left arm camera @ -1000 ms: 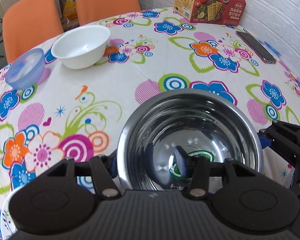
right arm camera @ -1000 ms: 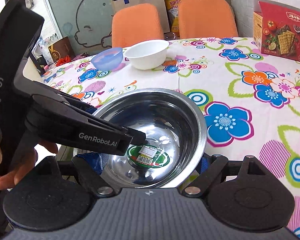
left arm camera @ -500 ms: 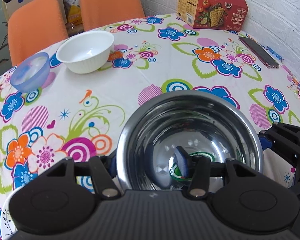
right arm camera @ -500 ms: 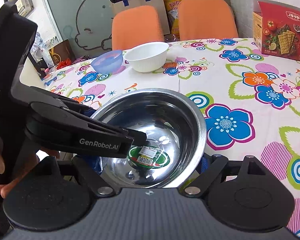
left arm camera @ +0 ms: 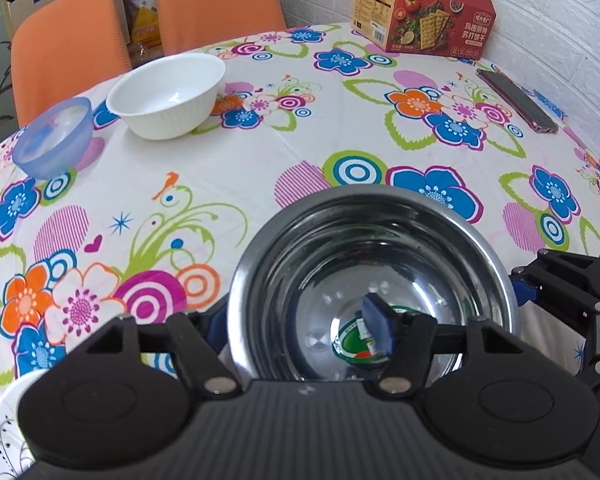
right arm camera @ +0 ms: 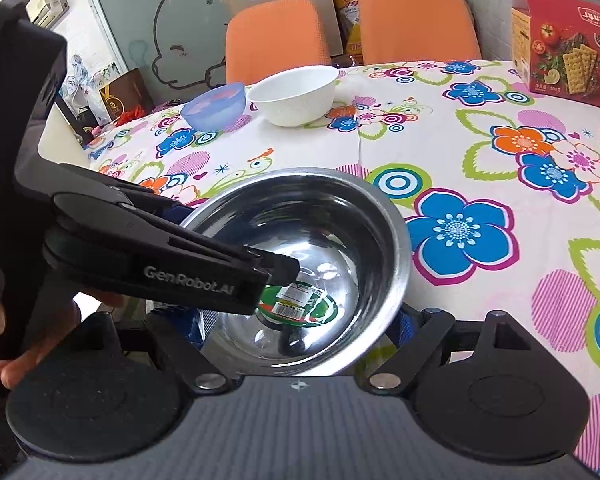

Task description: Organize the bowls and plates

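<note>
Steel round bowl (left arm camera: 374,276) sits near the desk (left arm camera: 260,160) front edge, holding only a green label sticker (right arm camera: 300,306). Left gripper (left arm camera: 296,320) jaws clamp its near rim, one finger inside; right gripper (right arm camera: 300,320) jaws straddle the rim, grip unclear. White ribbed bowl (left arm camera: 168,96) and translucent blue bowl (left arm camera: 52,136) stand side by side, far left, both empty.

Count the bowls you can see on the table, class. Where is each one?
3. A steel bowl nearest the cameras, a white bowl across the table before the orange chairs, and a blue bowl just left of it. Others may lie out of view.
</note>
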`<action>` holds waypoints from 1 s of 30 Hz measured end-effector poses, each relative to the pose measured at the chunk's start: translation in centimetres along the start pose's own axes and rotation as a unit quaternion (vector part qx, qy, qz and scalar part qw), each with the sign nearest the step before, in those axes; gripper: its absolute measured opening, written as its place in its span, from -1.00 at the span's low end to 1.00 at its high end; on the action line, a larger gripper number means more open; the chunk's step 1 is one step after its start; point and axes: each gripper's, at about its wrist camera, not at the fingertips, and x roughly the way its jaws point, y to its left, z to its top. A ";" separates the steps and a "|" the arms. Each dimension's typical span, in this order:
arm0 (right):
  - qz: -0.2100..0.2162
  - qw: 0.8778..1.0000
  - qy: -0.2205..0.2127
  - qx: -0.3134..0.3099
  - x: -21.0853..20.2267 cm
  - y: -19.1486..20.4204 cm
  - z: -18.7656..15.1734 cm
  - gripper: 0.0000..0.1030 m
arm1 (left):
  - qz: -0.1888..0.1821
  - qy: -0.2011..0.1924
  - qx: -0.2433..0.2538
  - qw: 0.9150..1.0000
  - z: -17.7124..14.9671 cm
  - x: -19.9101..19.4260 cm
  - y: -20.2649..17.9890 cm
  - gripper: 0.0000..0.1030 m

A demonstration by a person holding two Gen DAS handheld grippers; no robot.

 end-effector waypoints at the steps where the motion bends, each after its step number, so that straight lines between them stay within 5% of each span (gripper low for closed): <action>1: -0.005 1.000 -0.002 0.000 -0.2 -0.1 0.0 0.41 | 0.002 -0.002 -0.001 1.000 0.0 -0.2 0.0 0.35; 14: -0.032 0.999 -0.036 0.011 -3.6 -0.5 0.4 0.40 | 0.012 -0.043 -0.009 0.999 -0.5 -3.9 0.0 0.47; 30: -0.001 0.999 -0.043 -0.024 -2.7 2.6 3.7 0.40 | 0.051 -0.084 -0.032 0.995 -0.7 -7.6 3.7 0.47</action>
